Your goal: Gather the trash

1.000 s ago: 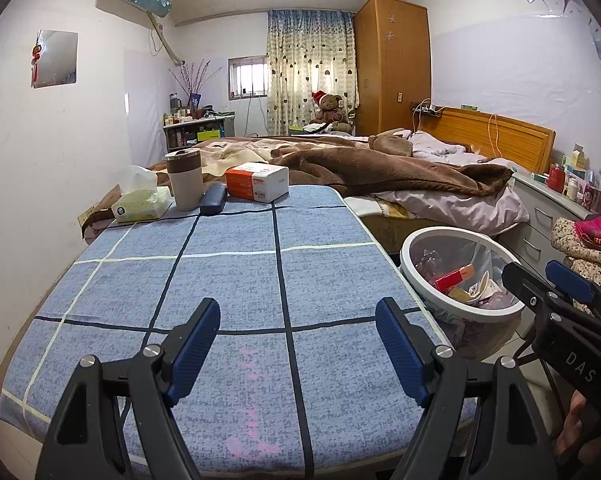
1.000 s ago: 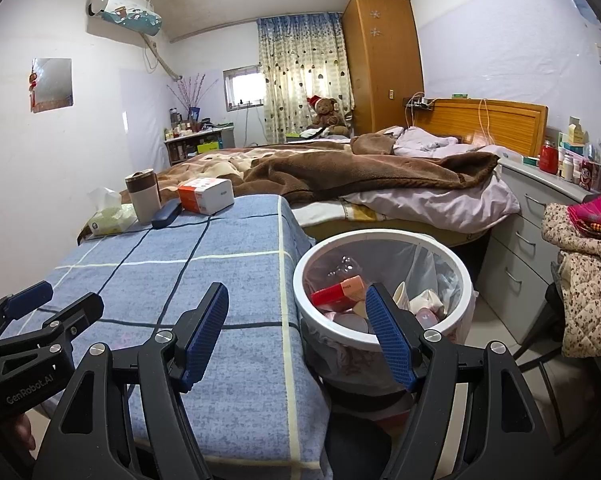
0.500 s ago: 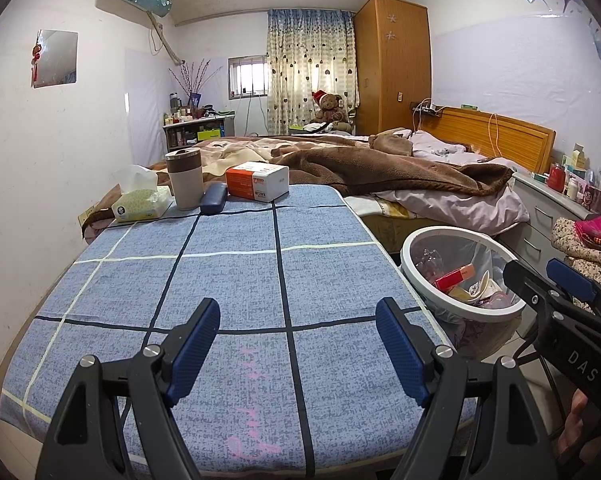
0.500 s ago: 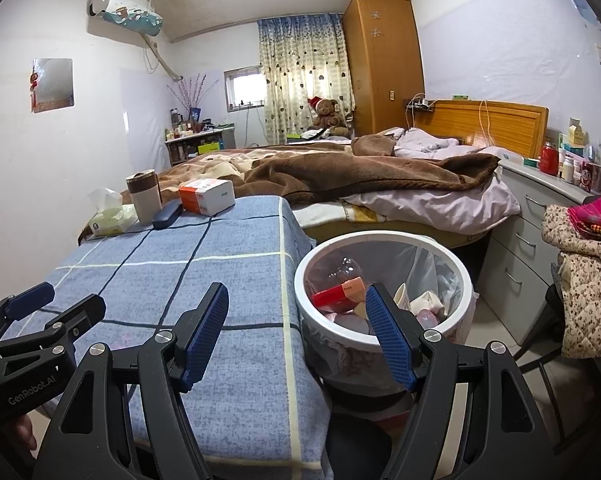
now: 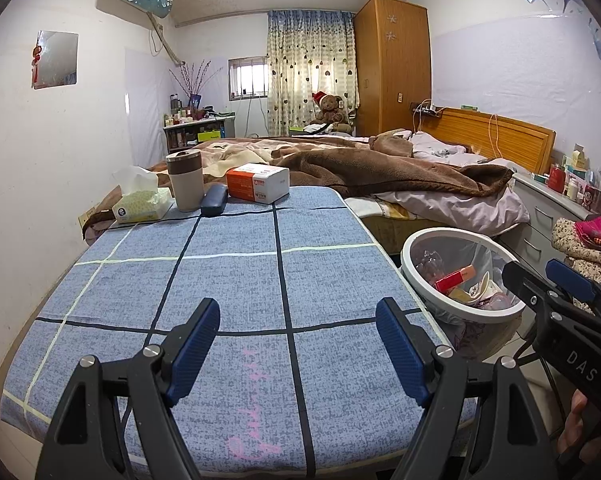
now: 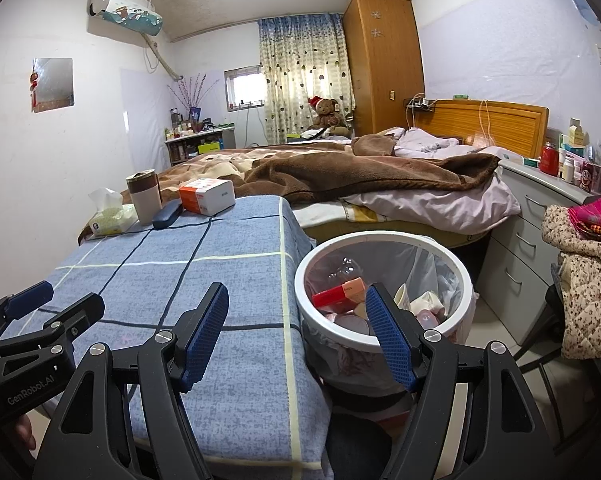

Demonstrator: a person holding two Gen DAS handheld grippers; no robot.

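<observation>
- Left gripper (image 5: 298, 340) hovered over the table's (image 5: 228, 280) near edge, tilted downward, jaws apart, grasping nothing.
- Right gripper (image 6: 296, 332) spanned the table's right edge and the trash bin (image 6: 452, 332), released and empty.
- The white-rimmed bin held red packaging and crumpled paper.

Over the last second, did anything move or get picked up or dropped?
Nothing visibly changed. Both the left gripper and the right gripper are open and empty as before, over the blue checked tablecloth and by the trash bin. The cup, tissue pack and orange-and-white box sit where they were.
</observation>
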